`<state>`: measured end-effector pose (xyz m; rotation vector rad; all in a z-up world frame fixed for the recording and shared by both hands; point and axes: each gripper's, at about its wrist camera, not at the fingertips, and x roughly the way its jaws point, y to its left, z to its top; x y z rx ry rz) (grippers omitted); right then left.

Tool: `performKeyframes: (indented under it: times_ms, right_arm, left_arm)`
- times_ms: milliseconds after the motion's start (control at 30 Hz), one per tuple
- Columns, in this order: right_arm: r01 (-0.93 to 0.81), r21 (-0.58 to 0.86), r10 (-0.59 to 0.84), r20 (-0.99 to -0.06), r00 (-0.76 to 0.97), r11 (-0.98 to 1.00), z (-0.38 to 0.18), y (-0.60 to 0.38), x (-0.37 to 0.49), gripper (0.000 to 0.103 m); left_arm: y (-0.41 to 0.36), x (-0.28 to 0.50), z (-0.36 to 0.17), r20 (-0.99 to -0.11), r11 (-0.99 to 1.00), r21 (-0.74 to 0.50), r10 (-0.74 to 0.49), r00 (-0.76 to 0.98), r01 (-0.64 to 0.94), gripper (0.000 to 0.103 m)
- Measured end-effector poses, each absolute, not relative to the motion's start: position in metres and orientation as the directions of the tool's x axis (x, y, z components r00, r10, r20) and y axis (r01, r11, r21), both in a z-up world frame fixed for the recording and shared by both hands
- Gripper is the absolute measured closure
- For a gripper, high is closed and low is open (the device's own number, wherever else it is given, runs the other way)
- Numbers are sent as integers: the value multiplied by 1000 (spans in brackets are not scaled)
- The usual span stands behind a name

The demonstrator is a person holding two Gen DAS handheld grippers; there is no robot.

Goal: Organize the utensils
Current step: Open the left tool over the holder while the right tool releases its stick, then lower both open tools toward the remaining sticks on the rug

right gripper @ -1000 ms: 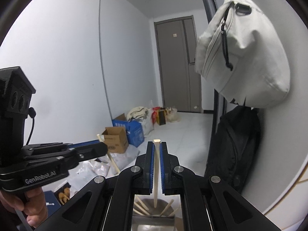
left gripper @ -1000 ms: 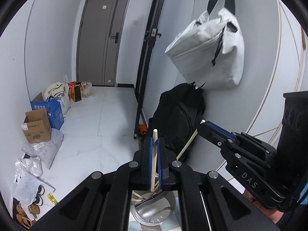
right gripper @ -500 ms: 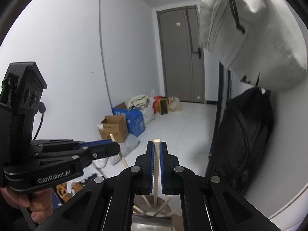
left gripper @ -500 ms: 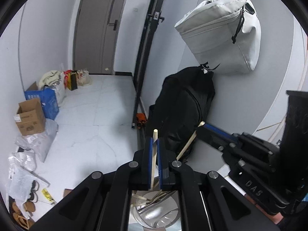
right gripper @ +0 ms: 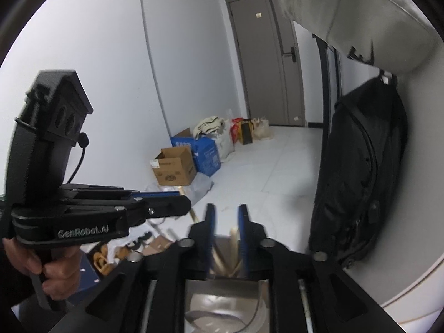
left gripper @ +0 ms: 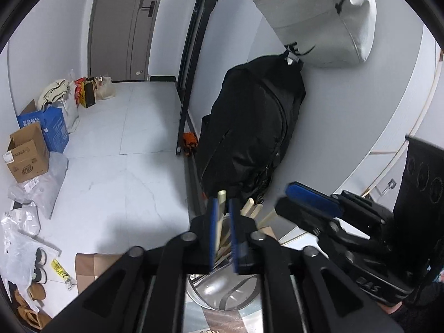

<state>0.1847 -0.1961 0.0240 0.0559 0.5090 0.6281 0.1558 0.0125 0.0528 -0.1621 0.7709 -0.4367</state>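
Black backpack (left gripper: 249, 127) leans against the wall at 12 o'clock in the left wrist view, grey tote bag (left gripper: 319, 16) hanging above it at 1 o'clock; both are just background, as are the cardboard box (left gripper: 26, 155) and blue carton (left gripper: 47, 127) out at 9 o'clock on the floor. The working target is the steel utensil holder (left gripper: 222, 291) at 6 o'clock, directly under both tools, and that is why both grippers point down into it: judged as a drop-off step, chopsticks going in upright. Left gripper (left gripper: 223, 230) sits over the holder's rim with its jaws opening, a narrow gap, one wooden chopstick (left gripper: 220, 216) standing between the blue pads; it looks loose against the left pad rather than pinched, tip poking up past the fingers, so likely mid-release. Right gripper (right gripper: 226, 236) is also opening, noticeably wider, with a chopstick (right gripper: 234, 245) between the pads but clear of both, so it holds nothing. More chopsticks (left gripper: 254, 211) fan out of the holder at 1 o'clock of the left gripper, leaning on its rim. Person's hand (right gripper: 44, 272) grips the left tool's handle at 8 o'clock in the right wrist view. The two tools are close, side by side, not touching.
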Motion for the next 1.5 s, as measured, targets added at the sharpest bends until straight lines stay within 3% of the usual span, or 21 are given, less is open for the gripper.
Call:
performKeyframes:
  times_ms: [33,100,267,433,567,833,933,1100,1233,1500]
  right_arm:
    - [-550,226,589,-425,687,804,26,-203,182,60]
    - [-545,281,613,-392,686,790,27,-217,175,57]
    - [-498,336,598,-366,713,799,27,-240,152,48]
    - [-462,344,570,-369,734,817,25,-250,129,30]
    - [-449,335,555,-376,743,828,23,-253,107,28]
    - [-433,339,542,-374,753,835,17,-253,75,11]
    - [-437,335,543,-375,751,835,16,-250,65,9]
    - [-443,334,549,-378,745,832,11,-244,51,3]
    - [-443,321,543,-400,738,837,4,-237,43,2]
    - [-453,287,534,-520,666,844,-33,-216,39,0]
  left_arm:
    - [16,154,58,-628,893,-314,-450,635,322,73]
    - [20,149,65,-610,900,-303,-435,662,312,55]
    - [26,128,72,-596,928,-268,-371,712,258,54]
    - [24,106,67,-602,955,-210,-297,742,211,54]
    - [24,91,64,-608,964,-198,-261,750,176,52]
    - [20,55,66,-592,974,-176,-222,775,144,49]
    - [17,42,64,-575,979,-152,-197,794,133,38]
    - [18,27,57,-575,979,-159,-196,794,126,37]
    - [20,17,51,-562,979,-168,-191,805,114,26]
    - [31,9,3,-600,979,-191,-176,781,74,22]
